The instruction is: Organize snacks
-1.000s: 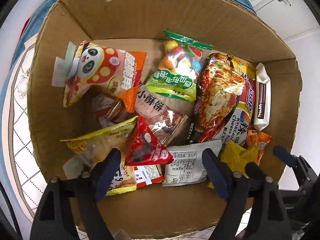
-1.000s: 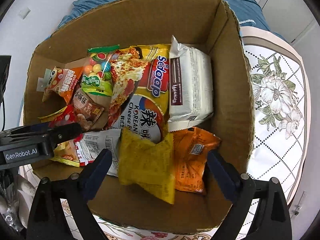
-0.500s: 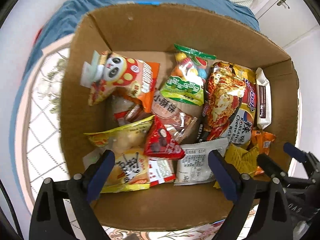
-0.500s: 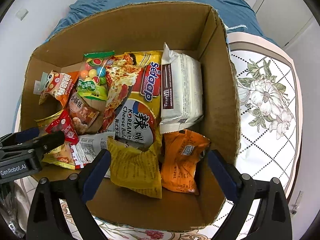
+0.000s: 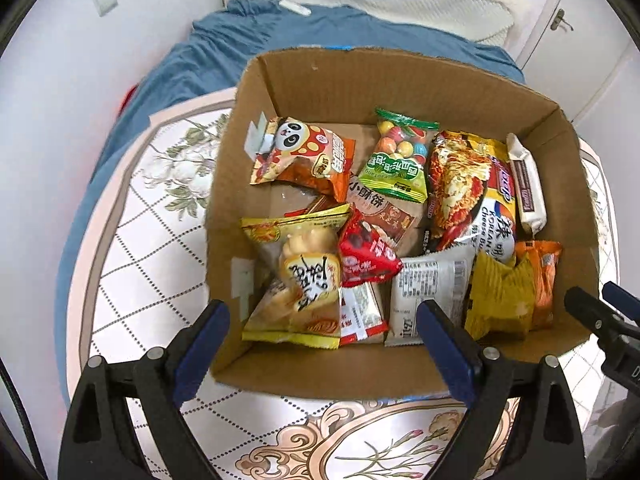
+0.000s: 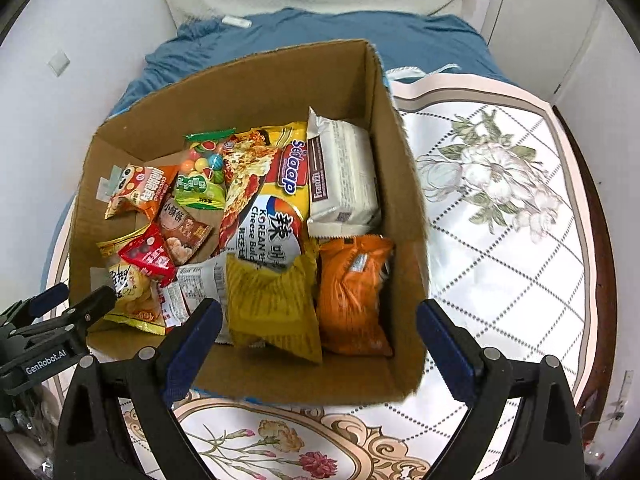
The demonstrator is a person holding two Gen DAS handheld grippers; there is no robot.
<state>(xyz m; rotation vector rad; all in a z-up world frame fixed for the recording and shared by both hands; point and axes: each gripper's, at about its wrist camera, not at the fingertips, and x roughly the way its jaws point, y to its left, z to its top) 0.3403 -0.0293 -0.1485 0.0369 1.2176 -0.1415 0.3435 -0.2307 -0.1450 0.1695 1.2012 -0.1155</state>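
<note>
An open cardboard box (image 5: 400, 76) holds several snack packets: a panda packet (image 5: 304, 152), a green candy bag (image 5: 396, 160), a noodle pack (image 5: 464, 188), a white wafer pack (image 5: 526, 188), a red packet (image 5: 364, 252) and a yellow bread packet (image 5: 304, 276). My left gripper (image 5: 320, 316) hangs open above the box's near wall, with nothing between its fingers. My right gripper (image 6: 320, 312) is open too, over the near right corner, above a yellow bag (image 6: 272, 300) and an orange bag (image 6: 352, 292) that lie in the box (image 6: 396, 184). Each gripper shows at the edge of the other's view.
The box stands on a table with a floral, diamond-patterned cloth (image 5: 140, 260), which spreads wide to the box's right (image 6: 500, 240). Behind the box lies blue bedding (image 5: 240, 48) with a white pillow. White walls and a door (image 5: 560, 24) close the back.
Both grippers have drawn back and up from inside the box, so more of the table and bed shows. The left jaws stand wider. The snacks lie as before.
</note>
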